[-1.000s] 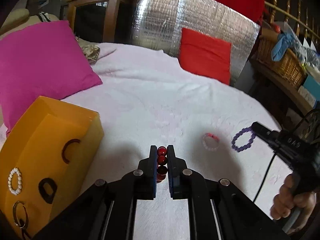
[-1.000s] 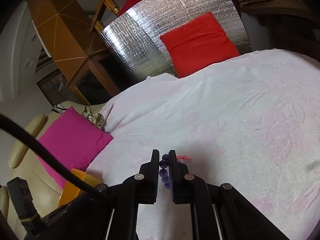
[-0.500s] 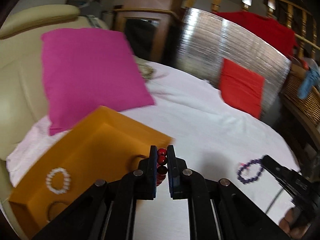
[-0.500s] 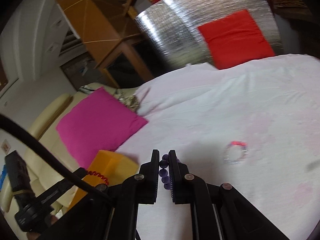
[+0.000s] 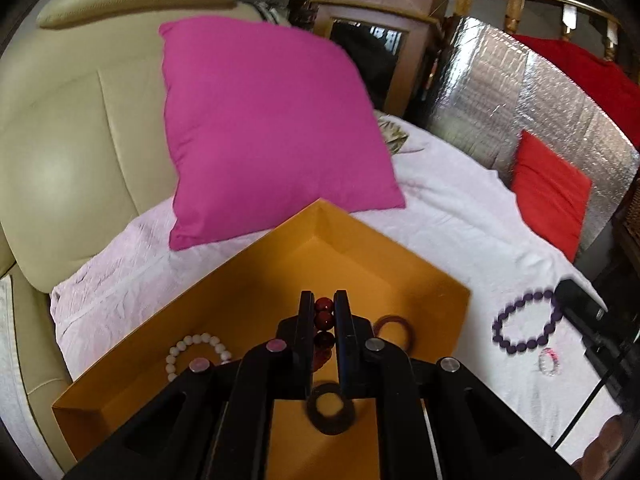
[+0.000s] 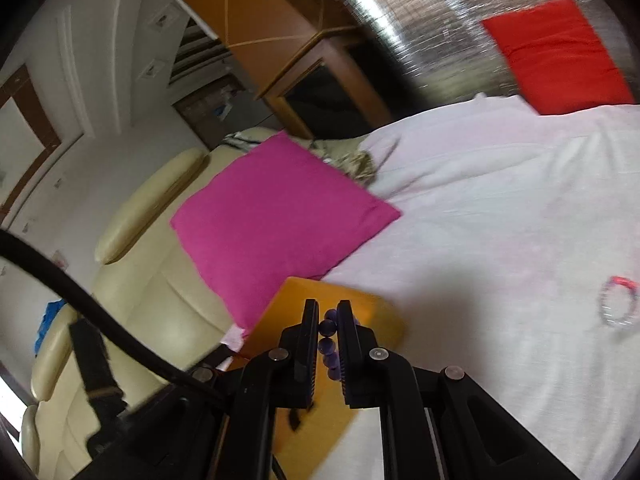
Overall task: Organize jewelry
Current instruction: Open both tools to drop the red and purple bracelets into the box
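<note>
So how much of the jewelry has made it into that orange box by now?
Partly done. A white bead bracelet and two rings already lie in the orange box. The left gripper holds a red bead bracelet over the box; the right gripper holds a purple bead bracelet. A pink-and-clear bracelet waits on the blanket.

Left wrist view: close above the open orange cardboard box (image 5: 224, 292), angled down, facing the magenta square cushion (image 5: 264, 128). Right wrist view: farther back, shallower tilt, facing the same way. Both share box (image 6: 296, 304), cushion (image 6: 276, 216), pale pink bedspread (image 5: 452, 216).
</note>
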Available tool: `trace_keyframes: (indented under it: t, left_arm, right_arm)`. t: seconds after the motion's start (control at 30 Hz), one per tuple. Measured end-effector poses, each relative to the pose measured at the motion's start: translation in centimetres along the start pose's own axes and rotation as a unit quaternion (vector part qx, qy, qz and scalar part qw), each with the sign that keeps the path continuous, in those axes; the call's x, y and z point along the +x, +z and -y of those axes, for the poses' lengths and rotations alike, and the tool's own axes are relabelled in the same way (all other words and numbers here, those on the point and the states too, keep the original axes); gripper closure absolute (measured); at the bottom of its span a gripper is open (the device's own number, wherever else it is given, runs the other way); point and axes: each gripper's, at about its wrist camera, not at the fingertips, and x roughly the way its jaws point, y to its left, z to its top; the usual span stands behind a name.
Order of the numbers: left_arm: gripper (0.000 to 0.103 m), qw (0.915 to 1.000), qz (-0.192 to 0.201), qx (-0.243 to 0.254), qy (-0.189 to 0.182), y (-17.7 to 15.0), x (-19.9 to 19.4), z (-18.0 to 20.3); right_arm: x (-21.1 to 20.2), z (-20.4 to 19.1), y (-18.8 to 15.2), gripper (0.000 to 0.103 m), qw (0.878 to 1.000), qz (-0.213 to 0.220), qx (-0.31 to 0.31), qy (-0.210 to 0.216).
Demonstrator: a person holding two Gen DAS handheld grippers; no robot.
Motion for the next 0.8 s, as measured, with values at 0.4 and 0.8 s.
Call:
trace_keyframes:
  t: [0.4, 0.8]
  left_arm:
    - [0.093, 0.9983, -0.053, -0.014, 0.02, -0.7, 3.5, -1.6]
    - [0.093, 0.9976, -0.053, -0.002, 0.046, -0.5, 4.2, -1.3]
  right_arm:
    - [10.2, -2.6, -0.5, 0.093, 0.995, -0.098, -0.009, -0.002]
    - [14.5, -2.0, -0.6, 0.09, 0.99, -0.136, 0.01, -0.016]
